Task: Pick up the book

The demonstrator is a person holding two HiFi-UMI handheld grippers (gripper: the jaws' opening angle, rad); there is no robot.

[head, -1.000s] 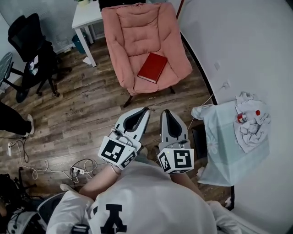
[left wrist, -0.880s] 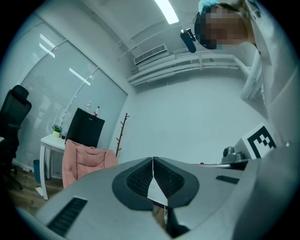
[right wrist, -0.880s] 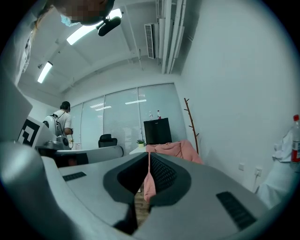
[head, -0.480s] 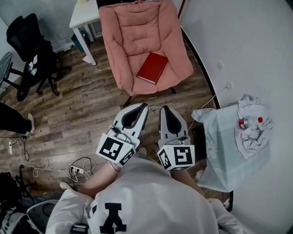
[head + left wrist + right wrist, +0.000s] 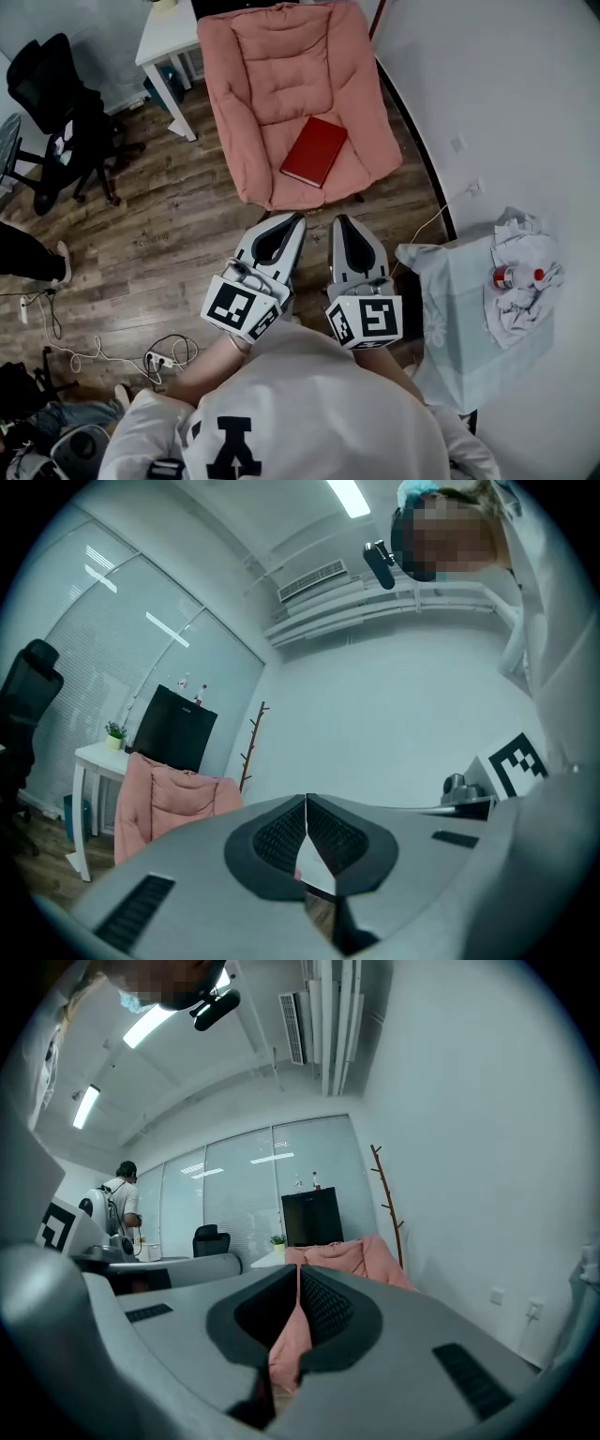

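Carries nothing in shut left gripper (image 5: 296,219) or shut right gripper (image 5: 339,220); needs jaws opened to pinch probably stiff, lightish, slick book (image 5: 314,151) by its near edge, front-right of armchair (image 5: 272,66) seat.

I read the book (image 5: 314,151) as red and the armchair (image 5: 281,75) as pink. The floor (image 5: 159,230) is brown wood grain, the far desk (image 5: 169,37) white. My left gripper (image 5: 298,218) and right gripper (image 5: 337,219) are grey, patterned with black-and-white squares.
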